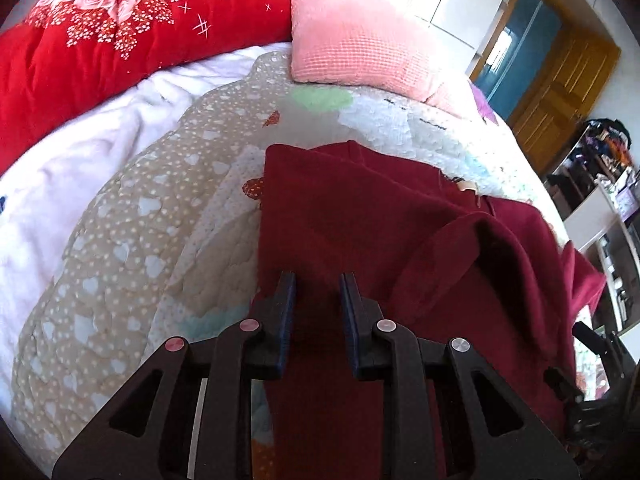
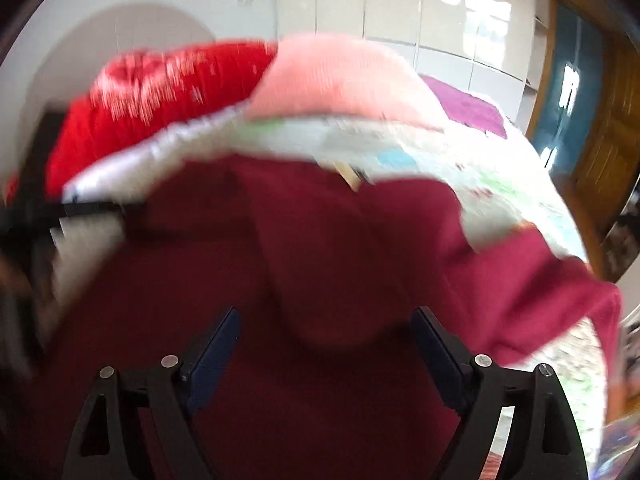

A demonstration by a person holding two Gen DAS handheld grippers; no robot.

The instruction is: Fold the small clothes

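A dark red garment (image 1: 360,208) lies spread on the patterned bed cover (image 1: 160,208), with one sleeve (image 1: 480,264) folded over its body and a pale label (image 1: 466,187) at the neck. My left gripper (image 1: 318,280) hovers over the garment's near left part. Its fingers stand a narrow gap apart, and I see no cloth pinched between the pads. The right wrist view is blurred. There my right gripper (image 2: 326,316) stands wide open above the same garment (image 2: 320,240), with nothing between its fingers.
A bright red flowered quilt (image 1: 120,40) and a pink pillow (image 1: 352,48) lie at the head of the bed. White bedding (image 1: 80,168) lies to the left. A wooden door (image 1: 560,92) and cluttered shelves (image 1: 600,200) stand beyond the bed's right edge.
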